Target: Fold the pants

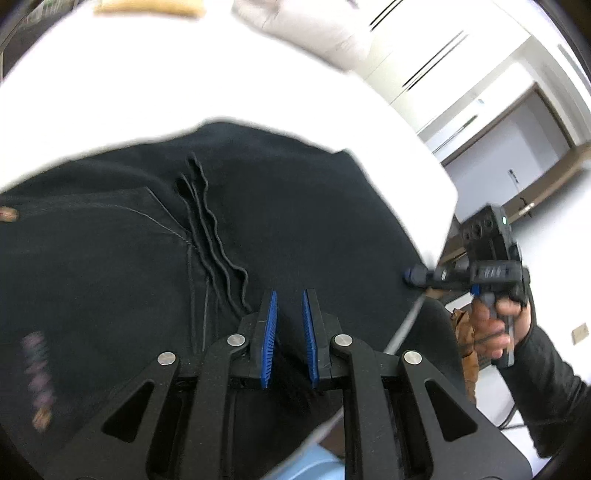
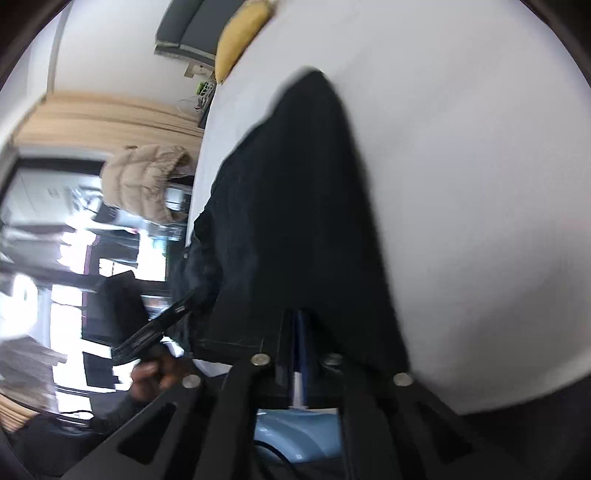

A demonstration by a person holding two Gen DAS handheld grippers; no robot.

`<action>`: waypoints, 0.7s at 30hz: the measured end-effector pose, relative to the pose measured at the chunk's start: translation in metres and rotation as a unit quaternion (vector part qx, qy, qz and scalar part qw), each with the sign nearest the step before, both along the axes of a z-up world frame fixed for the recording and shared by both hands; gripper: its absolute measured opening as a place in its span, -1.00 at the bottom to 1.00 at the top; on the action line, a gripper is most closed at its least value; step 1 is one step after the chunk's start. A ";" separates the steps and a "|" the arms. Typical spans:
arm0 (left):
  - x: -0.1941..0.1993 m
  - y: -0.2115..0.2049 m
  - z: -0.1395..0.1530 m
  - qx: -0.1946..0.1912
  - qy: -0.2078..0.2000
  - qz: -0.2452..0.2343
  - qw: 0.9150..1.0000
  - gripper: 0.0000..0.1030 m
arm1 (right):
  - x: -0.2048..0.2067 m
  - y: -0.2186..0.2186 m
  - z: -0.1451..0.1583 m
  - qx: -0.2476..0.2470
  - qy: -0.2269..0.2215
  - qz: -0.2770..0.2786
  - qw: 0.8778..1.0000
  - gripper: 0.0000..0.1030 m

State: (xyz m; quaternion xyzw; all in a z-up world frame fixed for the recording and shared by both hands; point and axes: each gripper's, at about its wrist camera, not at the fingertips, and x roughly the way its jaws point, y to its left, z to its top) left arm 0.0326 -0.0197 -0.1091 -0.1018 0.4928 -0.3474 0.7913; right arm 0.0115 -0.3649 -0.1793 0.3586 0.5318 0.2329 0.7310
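Note:
Black pants (image 1: 280, 221) lie spread on a white bed (image 1: 184, 85), waist and wavy drawstrings (image 1: 210, 236) toward me. My left gripper (image 1: 290, 299) hovers just above the waistband, its blue pads (image 1: 271, 332) apart with nothing between them. My right gripper (image 1: 413, 277) shows at the right edge of the pants, its tips at the fabric. In the right wrist view the pants (image 2: 295, 206) run away from the camera, and the right gripper (image 2: 301, 317) has its blue pads (image 2: 303, 343) pressed together on the near edge of the fabric.
A white pillow (image 1: 306, 26) lies at the head of the bed. White wardrobes (image 1: 443, 66) stand to the right. A yellow cushion (image 2: 240, 37) lies at the far end, a beige puffer jacket (image 2: 144, 181) hangs beside the bed. A light blue thing (image 2: 299, 432) sits below the grippers.

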 end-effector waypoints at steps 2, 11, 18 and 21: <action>-0.024 0.028 0.020 -0.018 -0.030 0.021 0.999 -0.74 | -0.005 0.007 0.029 0.016 -0.045 -0.023 0.999 0.51; -0.104 0.198 0.037 -0.117 -0.030 0.265 0.957 0.80 | 0.032 0.107 0.052 0.155 -0.109 0.008 0.982 0.65; -0.128 0.259 -0.006 -0.171 0.071 0.358 0.915 0.80 | 0.077 0.168 0.025 0.188 -0.056 0.031 0.980 0.56; -0.126 0.271 -0.023 -0.207 0.104 0.372 0.899 0.80 | 0.085 0.173 0.002 0.140 -0.005 0.030 0.990 0.43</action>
